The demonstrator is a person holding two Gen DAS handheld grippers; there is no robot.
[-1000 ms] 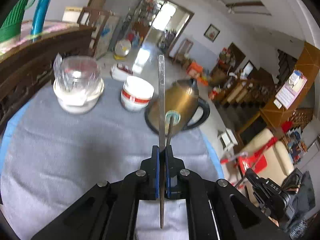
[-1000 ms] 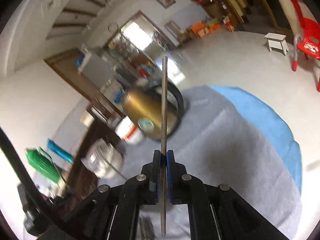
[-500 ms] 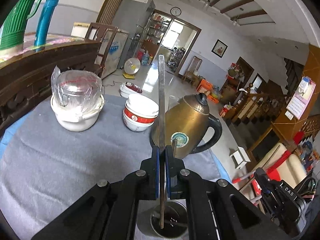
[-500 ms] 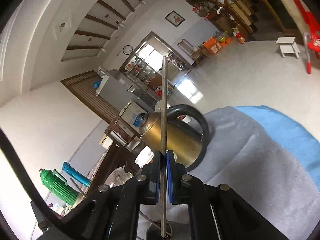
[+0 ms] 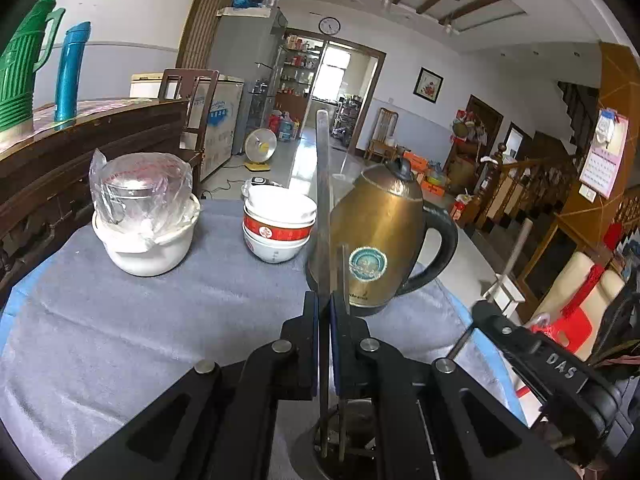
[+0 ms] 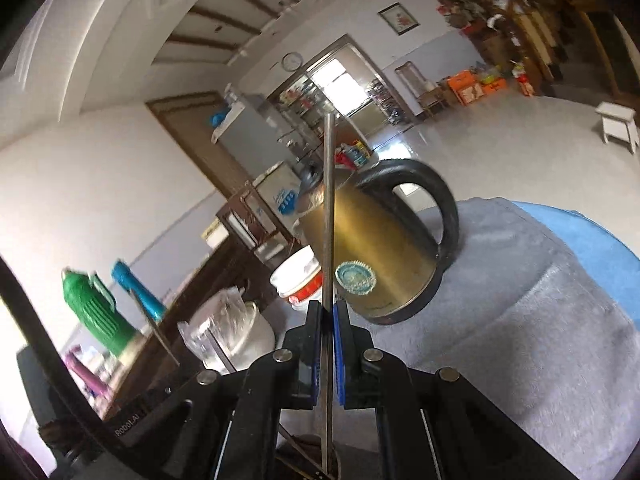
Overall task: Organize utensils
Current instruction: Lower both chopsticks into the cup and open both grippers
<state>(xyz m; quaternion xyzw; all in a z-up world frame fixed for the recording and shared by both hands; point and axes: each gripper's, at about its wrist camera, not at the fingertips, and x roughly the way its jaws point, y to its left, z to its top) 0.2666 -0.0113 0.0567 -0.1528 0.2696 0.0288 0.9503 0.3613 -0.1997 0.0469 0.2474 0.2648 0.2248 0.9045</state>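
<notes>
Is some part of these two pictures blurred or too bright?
Left wrist view: sharp; bright doorway washes out, glare on the kettle, fisheye bends the edges. Right wrist view: green flask and blue flask smeared; kettle fairly sharp.

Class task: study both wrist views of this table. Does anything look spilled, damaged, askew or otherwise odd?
Nothing spilled or askew. One oddity: the white ceramic pot holds a crumpled clear plastic bag instead of a lid. The brass-coloured kettle and stacked bowls stand upright.

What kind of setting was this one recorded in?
Most likely a lived-in family home: a cloth-covered table with stacked bowls and a brass kettle, in an open room with a fridge and wooden staircase.
</notes>
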